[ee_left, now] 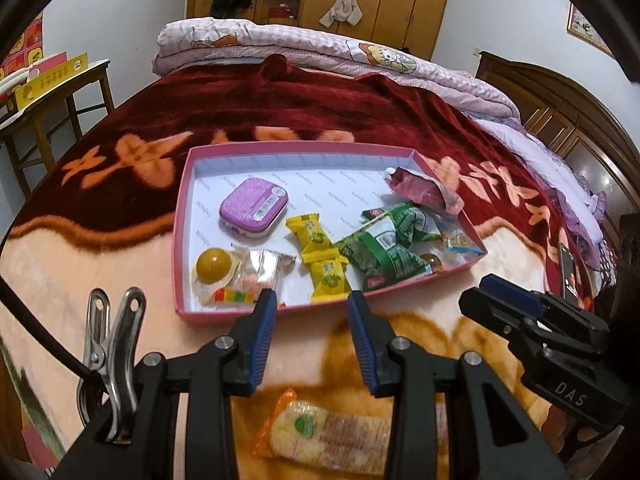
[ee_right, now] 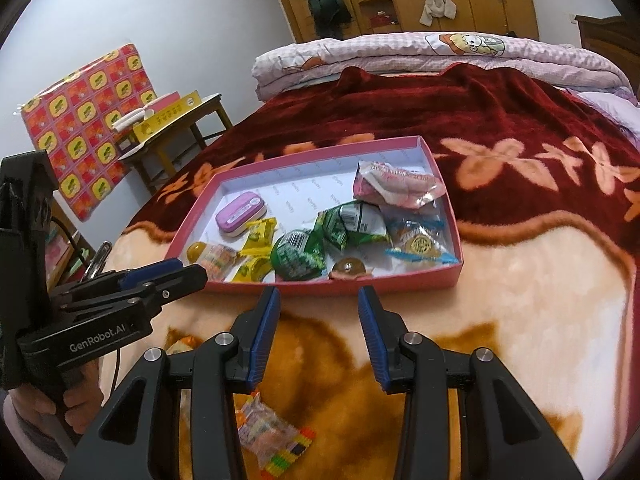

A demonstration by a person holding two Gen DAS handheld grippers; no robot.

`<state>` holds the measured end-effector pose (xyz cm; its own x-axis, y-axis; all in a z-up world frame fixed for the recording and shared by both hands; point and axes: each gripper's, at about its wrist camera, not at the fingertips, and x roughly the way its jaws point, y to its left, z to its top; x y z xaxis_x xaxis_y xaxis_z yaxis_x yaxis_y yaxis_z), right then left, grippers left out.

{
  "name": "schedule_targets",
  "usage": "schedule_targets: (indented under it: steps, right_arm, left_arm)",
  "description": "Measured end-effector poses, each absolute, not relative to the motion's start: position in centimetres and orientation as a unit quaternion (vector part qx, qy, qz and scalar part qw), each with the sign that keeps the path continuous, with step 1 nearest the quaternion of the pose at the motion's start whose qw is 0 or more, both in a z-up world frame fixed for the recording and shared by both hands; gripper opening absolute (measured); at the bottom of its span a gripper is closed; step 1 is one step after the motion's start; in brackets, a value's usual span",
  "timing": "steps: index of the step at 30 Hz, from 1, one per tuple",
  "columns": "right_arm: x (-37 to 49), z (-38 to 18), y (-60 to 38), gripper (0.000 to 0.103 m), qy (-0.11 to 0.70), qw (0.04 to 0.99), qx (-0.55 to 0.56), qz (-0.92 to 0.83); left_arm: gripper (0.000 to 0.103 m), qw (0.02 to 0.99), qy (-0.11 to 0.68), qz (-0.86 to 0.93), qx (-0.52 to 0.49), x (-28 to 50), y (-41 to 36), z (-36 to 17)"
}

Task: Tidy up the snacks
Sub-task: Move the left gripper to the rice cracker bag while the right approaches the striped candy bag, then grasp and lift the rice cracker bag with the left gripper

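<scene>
A pink tray (ee_left: 182, 208) lies on the blanket and holds a purple tin (ee_left: 253, 204), two yellow packets (ee_left: 330, 280), green bags (ee_left: 384, 248), a maroon packet (ee_left: 420, 190) and a jelly cup (ee_left: 212, 268). My left gripper (ee_left: 312, 298) hovers open at the tray's near edge, with nothing between its fingers. Below it a rice cracker packet (ee_left: 320, 432) lies on the blanket. My right gripper (ee_right: 319, 293) is also open and holds nothing, just short of the tray (ee_right: 452, 216). A candy packet with a coloured strip (ee_right: 268, 436) lies under it.
The bed carries a dark red and peach blanket (ee_left: 280, 104) with a folded quilt (ee_left: 320, 44) at its far end. A wooden side table (ee_left: 60, 96) stands to the left, and a phone (ee_left: 568, 276) lies at the right. A metal clip (ee_left: 112, 344) hangs beside the left fingers.
</scene>
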<state>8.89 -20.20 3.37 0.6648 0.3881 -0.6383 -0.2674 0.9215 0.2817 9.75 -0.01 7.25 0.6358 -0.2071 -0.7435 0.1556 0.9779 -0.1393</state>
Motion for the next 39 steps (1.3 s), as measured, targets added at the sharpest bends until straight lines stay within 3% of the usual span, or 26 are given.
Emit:
schedule_targets:
  steps: [39]
  right_arm:
    - [2.4, 0.8, -18.9, 0.043, 0.411, 0.882, 0.046, 0.227]
  left_arm:
    - [0.038, 0.862, 0.489, -0.107, -0.082, 1.3, 1.5, 5.6]
